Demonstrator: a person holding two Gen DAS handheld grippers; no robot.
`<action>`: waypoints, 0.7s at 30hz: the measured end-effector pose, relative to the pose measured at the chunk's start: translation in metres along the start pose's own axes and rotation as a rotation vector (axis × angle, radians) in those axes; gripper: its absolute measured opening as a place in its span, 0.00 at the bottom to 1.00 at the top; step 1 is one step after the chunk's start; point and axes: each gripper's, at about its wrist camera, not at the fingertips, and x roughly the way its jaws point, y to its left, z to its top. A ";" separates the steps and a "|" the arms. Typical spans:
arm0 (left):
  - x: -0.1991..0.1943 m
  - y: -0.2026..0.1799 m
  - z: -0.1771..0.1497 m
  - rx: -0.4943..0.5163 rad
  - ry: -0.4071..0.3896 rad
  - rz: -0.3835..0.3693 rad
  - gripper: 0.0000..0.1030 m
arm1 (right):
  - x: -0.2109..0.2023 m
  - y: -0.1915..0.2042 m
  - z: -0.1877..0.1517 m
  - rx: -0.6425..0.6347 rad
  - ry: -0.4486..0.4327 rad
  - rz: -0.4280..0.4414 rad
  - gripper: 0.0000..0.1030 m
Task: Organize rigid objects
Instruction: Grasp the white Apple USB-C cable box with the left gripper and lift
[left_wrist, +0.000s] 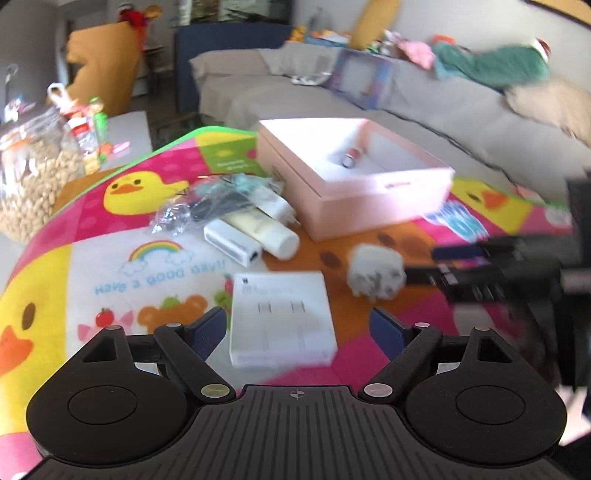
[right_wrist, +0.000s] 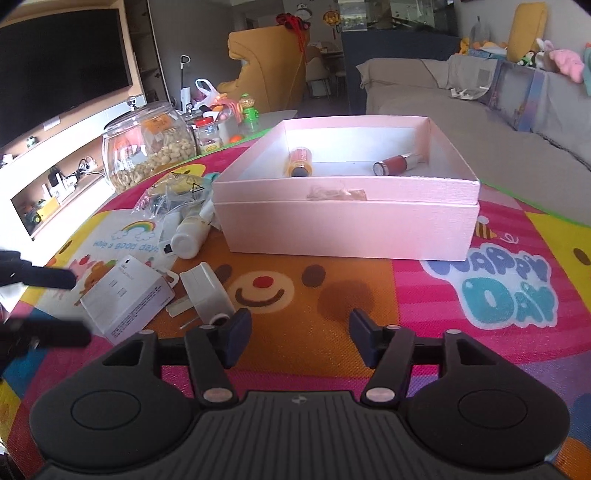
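Well, the left tool (left_wrist: 297, 328) gapes wide, empty, a flat white box (left_wrist: 282, 319) lying just ahead between its fingers; right tool (right_wrist: 299, 338) half-open, empty, seemingly hovering before the pink box (right_wrist: 347, 221).

The pink box (right_wrist: 347, 229) looks like matt card with a fine grain. The mat (right_wrist: 443, 332) is a printed woven weave with slight sheen. Smooth white plastic is seen on the charger plug (right_wrist: 207, 291); glossy clear glass on the nut jar (right_wrist: 147, 147). The white carton (left_wrist: 282, 317) is smooth card.
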 end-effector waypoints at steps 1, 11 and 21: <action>0.008 0.003 0.002 -0.008 0.002 0.010 0.87 | 0.000 0.001 -0.001 -0.004 -0.001 0.001 0.62; 0.048 0.000 -0.002 0.007 0.059 0.026 0.92 | 0.002 -0.006 0.002 0.032 0.029 0.090 0.92; 0.044 -0.007 -0.014 0.036 0.014 0.067 0.92 | -0.012 0.006 0.006 0.017 0.019 0.180 0.91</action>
